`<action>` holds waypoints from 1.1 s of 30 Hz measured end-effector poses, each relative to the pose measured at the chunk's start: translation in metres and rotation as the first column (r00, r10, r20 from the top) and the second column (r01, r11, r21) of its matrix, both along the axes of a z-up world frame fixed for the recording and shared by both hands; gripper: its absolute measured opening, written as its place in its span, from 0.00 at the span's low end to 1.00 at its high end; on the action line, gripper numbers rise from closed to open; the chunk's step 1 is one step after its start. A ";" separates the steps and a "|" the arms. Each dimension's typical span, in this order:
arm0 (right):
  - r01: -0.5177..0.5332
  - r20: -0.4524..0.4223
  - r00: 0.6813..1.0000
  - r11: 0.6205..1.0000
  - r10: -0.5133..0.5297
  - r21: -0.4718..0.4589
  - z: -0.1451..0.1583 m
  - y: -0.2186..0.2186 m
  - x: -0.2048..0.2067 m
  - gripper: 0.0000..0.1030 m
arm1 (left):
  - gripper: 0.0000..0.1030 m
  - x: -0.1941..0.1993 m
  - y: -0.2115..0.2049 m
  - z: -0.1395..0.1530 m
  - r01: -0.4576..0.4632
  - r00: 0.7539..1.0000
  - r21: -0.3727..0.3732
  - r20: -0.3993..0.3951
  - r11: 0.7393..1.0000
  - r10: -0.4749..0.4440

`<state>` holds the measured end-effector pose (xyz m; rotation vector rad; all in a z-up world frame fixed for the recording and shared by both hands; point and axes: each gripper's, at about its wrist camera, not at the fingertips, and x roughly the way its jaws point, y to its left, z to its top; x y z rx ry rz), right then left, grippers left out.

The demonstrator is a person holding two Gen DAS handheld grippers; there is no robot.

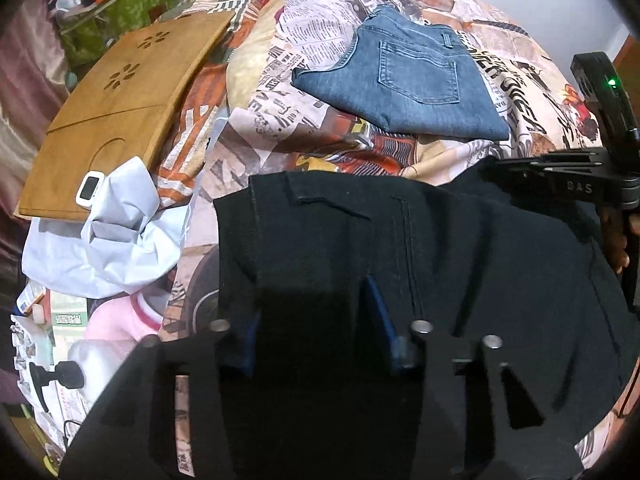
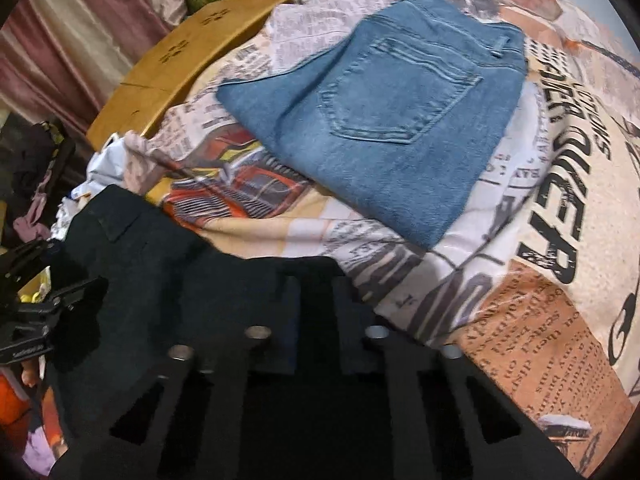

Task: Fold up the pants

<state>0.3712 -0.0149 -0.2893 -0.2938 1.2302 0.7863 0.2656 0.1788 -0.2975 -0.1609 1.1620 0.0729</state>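
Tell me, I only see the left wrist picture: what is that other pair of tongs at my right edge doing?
Observer: The right tongs are closed on the far edge of the black pants, near the right end of that edge.
Operator: Is there anything on the bed on that side that I can't see?
Observer: Yes. Just right of those tongs, the printed bedsheet has an orange patch covered in lines of text, nearer the camera than the folded blue jeans.

Black pants (image 1: 440,248) — blue jeans (image 2: 384,120)
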 end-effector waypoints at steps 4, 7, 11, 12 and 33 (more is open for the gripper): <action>-0.021 0.112 0.993 0.999 0.025 -0.031 0.008 0.007 -0.005 0.04 | 0.18 -0.008 0.006 0.006 -0.027 0.999 0.027 0.017 0.999 0.027; -0.010 0.206 0.979 1.000 0.014 -0.022 0.023 0.007 -0.007 0.03 | 0.15 -0.013 0.014 0.013 -0.057 0.998 0.042 0.037 0.998 0.055; 0.026 0.241 0.970 0.999 -0.016 -0.040 0.026 0.008 0.001 0.02 | 0.15 -0.016 0.024 0.015 -0.091 0.995 0.088 0.036 0.992 0.088; 0.038 0.242 0.970 0.998 -0.024 -0.053 0.024 0.010 0.003 0.02 | 0.16 -0.016 0.026 0.013 -0.092 0.996 0.083 0.024 0.992 0.091; 0.053 0.283 0.957 0.997 -0.067 0.055 0.114 -0.080 -0.092 0.48 | 0.75 -0.079 0.032 0.053 -0.195 0.980 -0.066 0.029 0.979 0.197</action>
